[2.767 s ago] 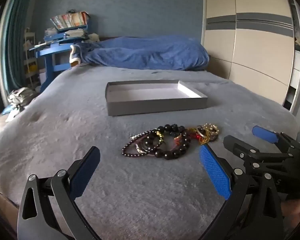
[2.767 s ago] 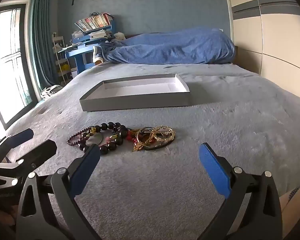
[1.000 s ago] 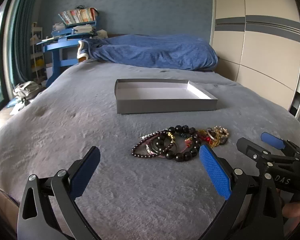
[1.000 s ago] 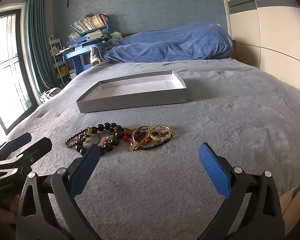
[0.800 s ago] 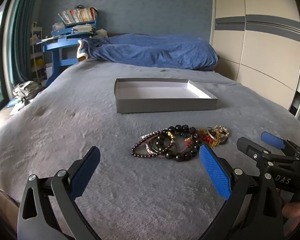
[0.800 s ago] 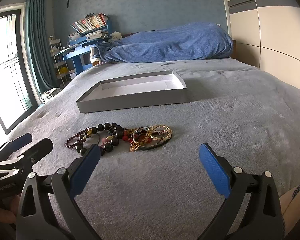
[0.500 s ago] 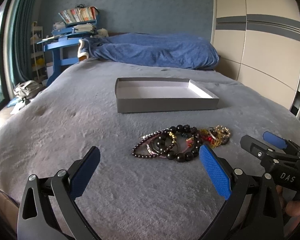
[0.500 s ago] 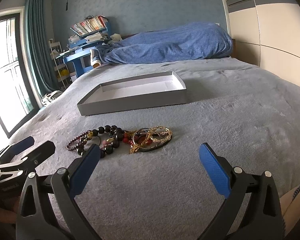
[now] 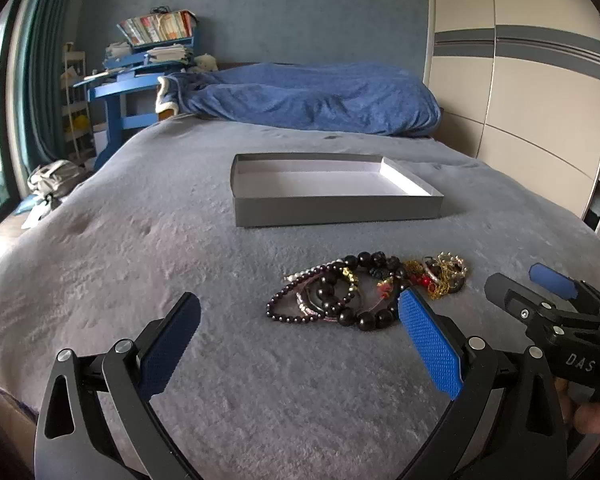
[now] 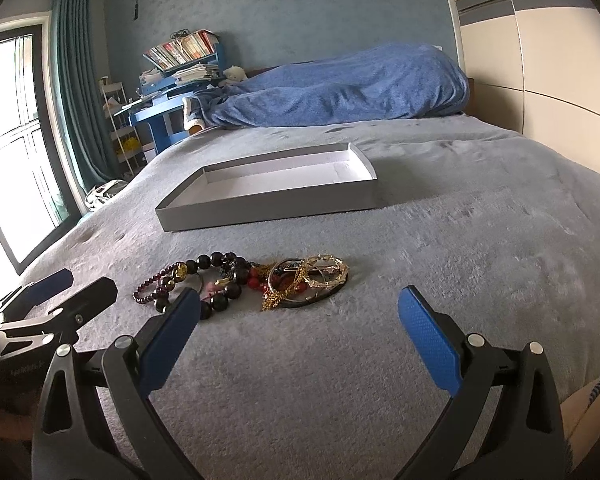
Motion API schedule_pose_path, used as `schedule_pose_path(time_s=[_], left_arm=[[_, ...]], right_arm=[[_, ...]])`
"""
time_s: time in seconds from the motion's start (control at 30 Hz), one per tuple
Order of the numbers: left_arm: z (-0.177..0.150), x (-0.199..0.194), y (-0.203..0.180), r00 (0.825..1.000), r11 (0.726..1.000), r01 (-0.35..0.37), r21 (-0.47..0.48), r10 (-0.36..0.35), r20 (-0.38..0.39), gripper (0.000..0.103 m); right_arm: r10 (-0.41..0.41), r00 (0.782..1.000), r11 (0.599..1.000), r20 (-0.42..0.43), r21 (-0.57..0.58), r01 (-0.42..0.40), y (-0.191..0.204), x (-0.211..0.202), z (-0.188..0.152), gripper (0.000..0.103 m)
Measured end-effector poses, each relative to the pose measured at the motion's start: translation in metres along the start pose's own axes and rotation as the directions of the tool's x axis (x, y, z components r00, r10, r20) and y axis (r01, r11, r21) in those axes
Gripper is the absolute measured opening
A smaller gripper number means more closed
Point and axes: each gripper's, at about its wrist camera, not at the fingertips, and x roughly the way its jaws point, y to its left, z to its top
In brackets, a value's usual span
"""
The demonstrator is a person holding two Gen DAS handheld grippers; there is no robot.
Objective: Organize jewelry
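Jewelry (image 9: 366,292) lies in a tangled heap on a grey bedspread (image 9: 140,264): dark bead bracelets on one side, gold chains and rings on the other. Beyond it, well apart, sits a shallow grey tray (image 9: 332,208), nothing inside. The left gripper (image 9: 300,340) and right gripper (image 10: 300,334) hover just short of the heap, both spread wide and holding nothing.

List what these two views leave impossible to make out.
- Jewelry pile: left view, the left gripper finger covers its near right edge; how many pieces are tangled cannot be counted.
- Jewelry pile: right view, the right gripper finger hides its near left beads.
- Grey tray: near wall hides part of its floor.
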Motion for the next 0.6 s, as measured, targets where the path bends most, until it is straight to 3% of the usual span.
schedule_pose_path(time_s=[0.6], left_arm=[[0.006, 0.0086, -0.001, 1.0, 1.0, 0.003, 0.024, -0.003, -0.02, 0.098]], right_arm=[[-0.005, 1.0, 1.0, -0.007, -0.001, 0.005, 0.0006, 0.0021, -0.0004, 0.098]])
